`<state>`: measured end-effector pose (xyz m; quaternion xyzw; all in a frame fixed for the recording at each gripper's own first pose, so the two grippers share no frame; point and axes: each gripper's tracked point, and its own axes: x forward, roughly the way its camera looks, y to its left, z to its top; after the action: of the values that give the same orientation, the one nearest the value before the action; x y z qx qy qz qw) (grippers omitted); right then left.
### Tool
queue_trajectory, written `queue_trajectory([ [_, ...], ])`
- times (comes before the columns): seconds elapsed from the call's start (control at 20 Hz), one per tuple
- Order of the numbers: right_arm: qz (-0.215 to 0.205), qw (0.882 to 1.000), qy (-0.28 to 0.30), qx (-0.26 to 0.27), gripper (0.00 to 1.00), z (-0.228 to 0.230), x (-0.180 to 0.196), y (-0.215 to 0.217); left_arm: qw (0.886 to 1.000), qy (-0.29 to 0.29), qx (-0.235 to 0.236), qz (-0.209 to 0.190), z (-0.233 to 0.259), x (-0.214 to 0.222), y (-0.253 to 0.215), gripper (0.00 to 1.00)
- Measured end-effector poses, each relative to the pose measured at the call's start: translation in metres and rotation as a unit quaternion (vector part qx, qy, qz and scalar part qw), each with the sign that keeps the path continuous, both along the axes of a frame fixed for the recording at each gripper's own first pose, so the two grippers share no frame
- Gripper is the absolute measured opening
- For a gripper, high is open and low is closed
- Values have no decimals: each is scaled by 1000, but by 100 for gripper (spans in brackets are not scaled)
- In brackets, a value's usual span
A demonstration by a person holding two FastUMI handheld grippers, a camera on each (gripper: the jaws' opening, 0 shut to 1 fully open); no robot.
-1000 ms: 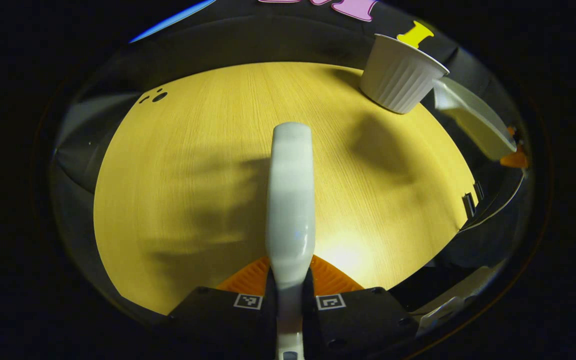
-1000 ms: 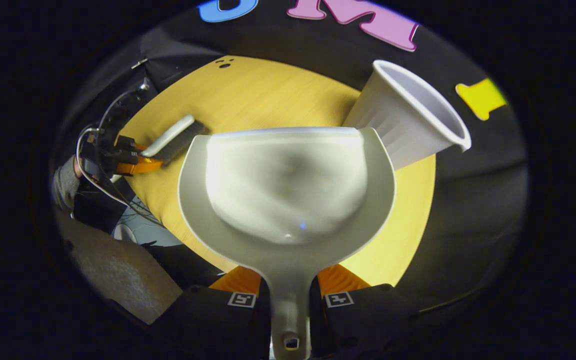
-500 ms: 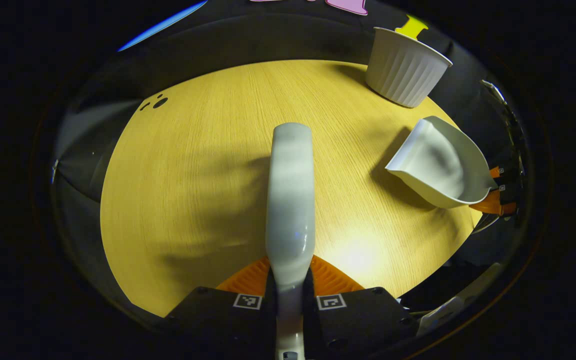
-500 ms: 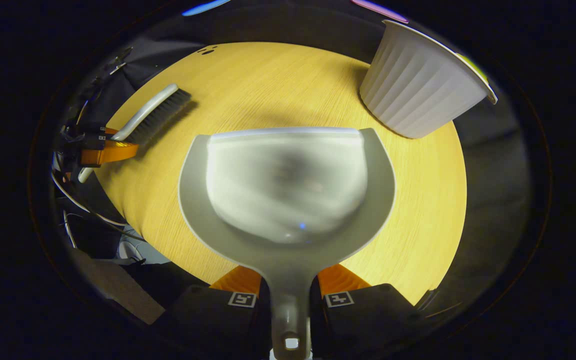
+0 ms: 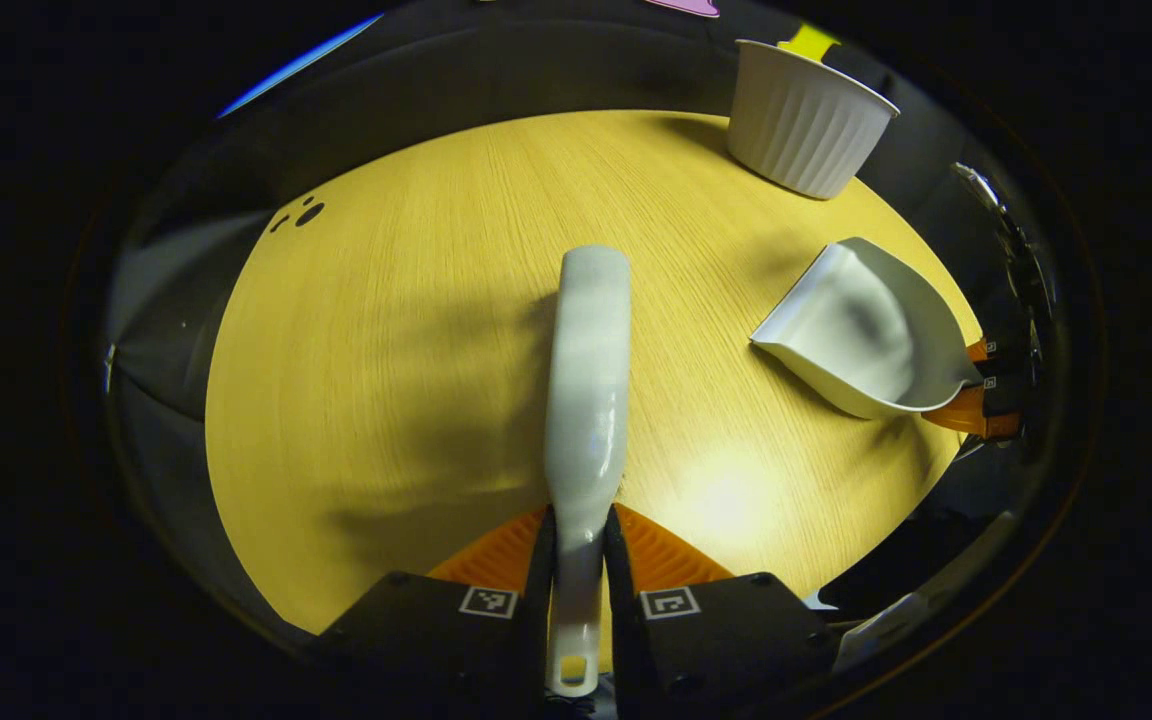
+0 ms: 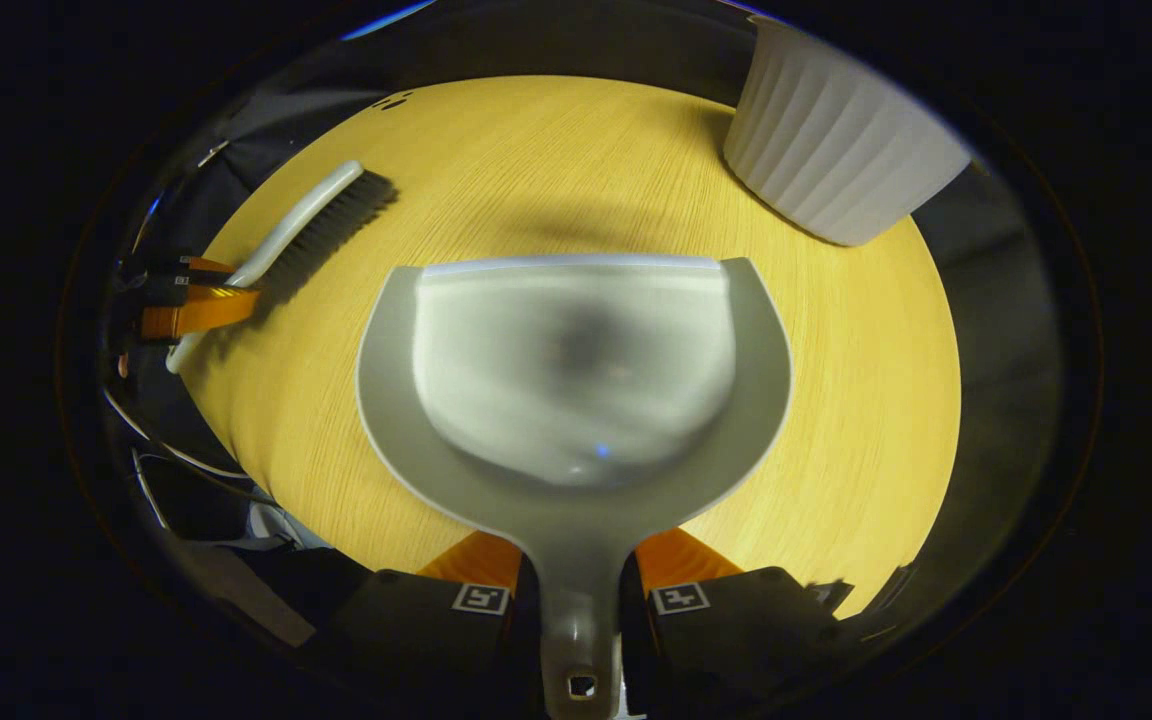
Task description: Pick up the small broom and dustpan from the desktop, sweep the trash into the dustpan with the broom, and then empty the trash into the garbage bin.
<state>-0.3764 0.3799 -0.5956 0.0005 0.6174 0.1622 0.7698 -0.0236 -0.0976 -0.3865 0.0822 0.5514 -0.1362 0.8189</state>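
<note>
Back down from the ribbed white bin ahead-right, empty dustpan low over the desktop, handle pinched by right gripper; left gripper clamping the broom: emptying apparently done.

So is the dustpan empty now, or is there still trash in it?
Empty: the dustpan has a bare, smooth inside, with no scraps, in the right gripper view and in the left gripper view.
</note>
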Motion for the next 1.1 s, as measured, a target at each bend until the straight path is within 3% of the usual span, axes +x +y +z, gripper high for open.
queue_trajectory([
  [0.05, -1, 1000, -3, 0, 41, 1, 1, -1, 1000, 1, 2, 0, 0, -1, 0, 30],
  [0.15, -3, 1000, -5, 6, 38, 4, -1, -2, 1000, 4, 2, 2, -1, -5, 0, 30],
  [0.2, -7, 1000, -4, 11, 45, 8, -2, -2, 1000, 4, 3, 4, -2, -6, 1, 30],
  [0.25, -10, 1000, -4, 16, 41, 12, -1, -3, 1000, 0, 5, 6, -1, -6, 2, 30],
  [0.4, -12, 999, -22, 26, 48, 40, -1, -11, 1000, -16, 9, 10, 17, -12, 12, 34],
  [0.55, -22, 996, -74, 39, 41, 86, 8, -22, 999, -47, 0, 17, 47, -18, 13, 31],
  [0.7, -45, 986, -152, 58, 43, 142, 28, -26, 992, -123, -24, 27, 102, -8, 7, 35],
  [0.8, -56, 973, -211, 68, 37, 183, 42, -26, 978, -197, -58, 45, 149, 6, -4, 35],
  [0.9, -65, 958, -269, 71, 42, 223, 56, -28, 956, -265, -105, 64, 199, 18, -17, 38],
  [0.95, -73, 949, -298, 71, 42, 240, 62, -28, 944, -295, -126, 72, 222, 23, -20, 31],
  [1.1, -93, 918, -378, 72, 42, 285, 82, -31, 913, -368, -159, 79, 286, 32, -22, 38],
])
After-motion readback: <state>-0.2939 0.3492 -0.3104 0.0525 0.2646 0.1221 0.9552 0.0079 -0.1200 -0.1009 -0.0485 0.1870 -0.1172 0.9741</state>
